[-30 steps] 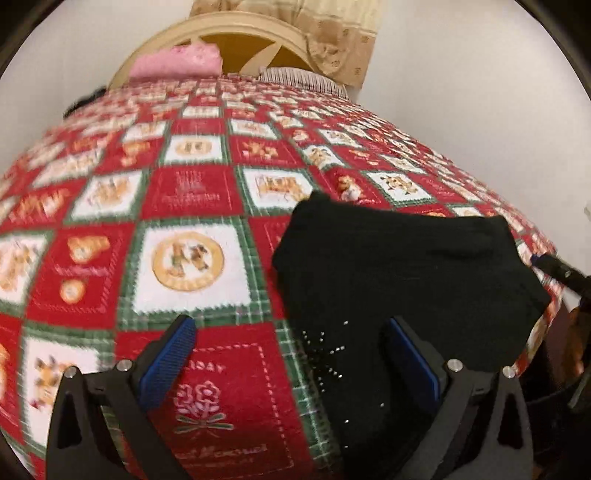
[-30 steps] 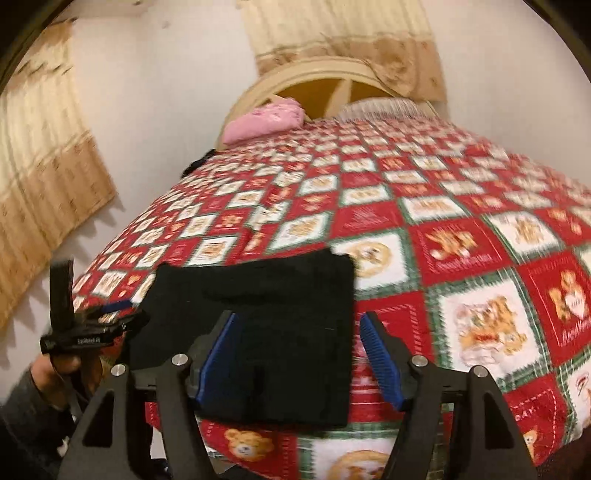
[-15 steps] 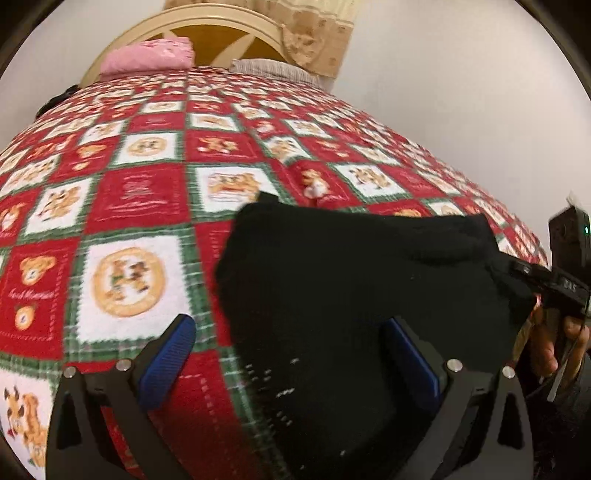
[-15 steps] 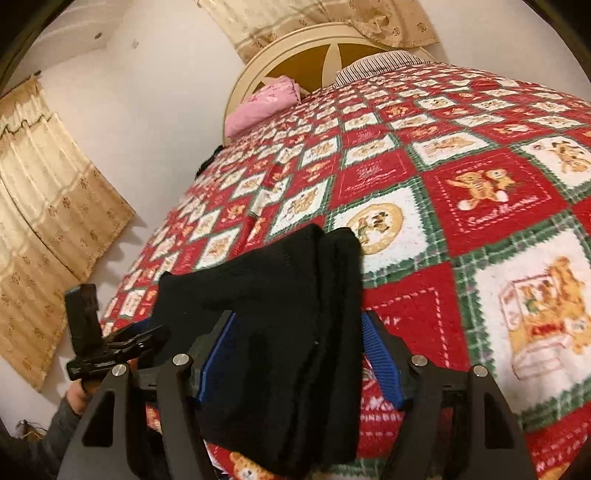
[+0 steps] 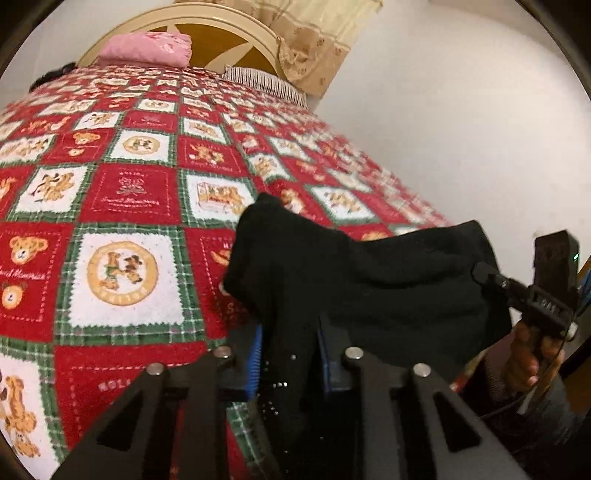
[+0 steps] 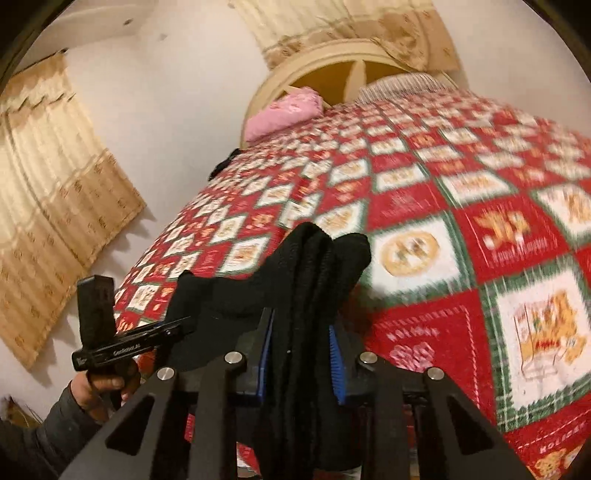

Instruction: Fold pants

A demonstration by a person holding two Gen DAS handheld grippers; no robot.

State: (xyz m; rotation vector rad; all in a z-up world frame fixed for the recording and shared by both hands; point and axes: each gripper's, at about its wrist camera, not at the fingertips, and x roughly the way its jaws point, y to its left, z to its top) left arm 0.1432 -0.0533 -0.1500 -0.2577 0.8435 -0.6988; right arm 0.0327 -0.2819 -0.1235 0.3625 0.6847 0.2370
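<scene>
Both tools are closing on the black pants [image 5: 369, 280] at the near edge of the bed [image 5: 122, 206]. The left tool [image 5: 290, 365] has its blue pads drawn in tight, with a thick fold of the dark cloth pinched between them. The right tool [image 6: 301, 354] does the same at the other end, its blue pads [image 6: 335, 354] pressed against a bunched stack of layers that stands up between them.

The pants hang between the two tools as a folded bundle, lifted a little at both gripped ends and sagging in the middle. The far corners rise off the quilt [image 6: 461, 229], a red, green and white patchwork of teddy bears.

From the left wrist view the right tool shows at the right edge, held in a hand [image 5: 532, 354], with its tip buried in the black cloth. From the right wrist view the left tool [image 6: 162, 334] appears at the lower left, gripped by the other hand [image 6: 99, 391] in a dark sleeve.

At the head of the bed a pink pillow [image 5: 147, 48] lies against a cream headboard [image 5: 207, 22], with a striped pillow [image 5: 262, 83] just beside it. Beige curtains [image 6: 48, 192] hang on the wall.
</scene>
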